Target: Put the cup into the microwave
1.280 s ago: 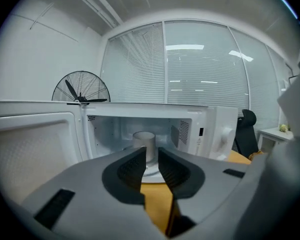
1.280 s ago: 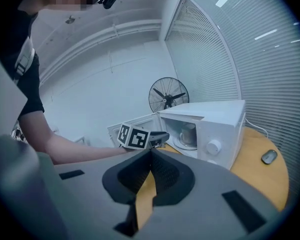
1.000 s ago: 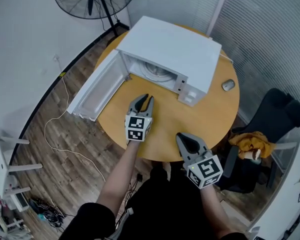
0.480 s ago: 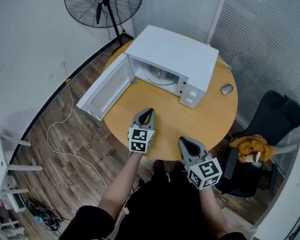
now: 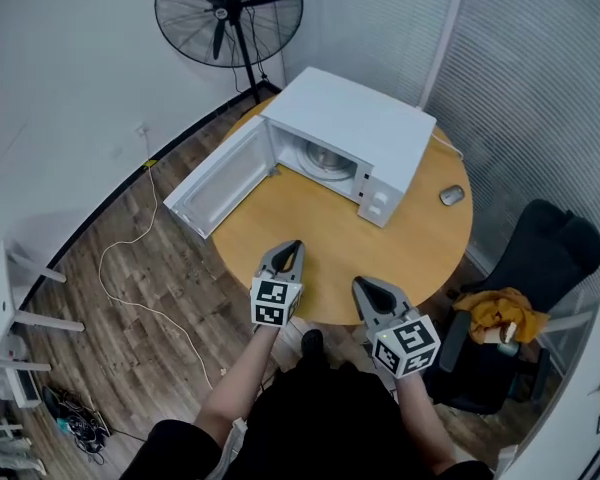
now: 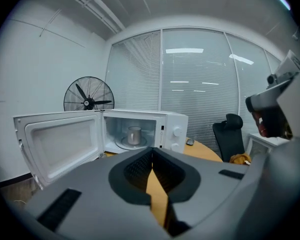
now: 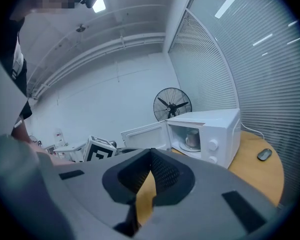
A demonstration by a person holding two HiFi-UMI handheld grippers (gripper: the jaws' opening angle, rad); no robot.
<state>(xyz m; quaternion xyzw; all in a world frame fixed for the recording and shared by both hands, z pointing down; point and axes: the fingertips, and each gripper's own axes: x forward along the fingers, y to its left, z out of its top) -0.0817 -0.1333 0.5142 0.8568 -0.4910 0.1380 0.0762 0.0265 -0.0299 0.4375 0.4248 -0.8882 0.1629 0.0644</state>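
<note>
When viewed from the head: left gripper (image 5: 291, 245) and right gripper (image 5: 362, 284) at near table (image 5: 310, 218) edge, well apart from open microwave (image 5: 352, 118) at far side. Left gripper view: jaws pressed together, empty; cup (image 6: 134, 135) upright inside microwave. Right gripper view: jaws together, empty.

Door (image 5: 220, 178) juts left; tabletop (image 5: 325, 253) before microwave (image 5: 358, 128) lies free

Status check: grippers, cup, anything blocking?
Left gripper and right gripper shut, empty, at table's near edge. Cup inside microwave. Door open, nothing blocking.
</note>
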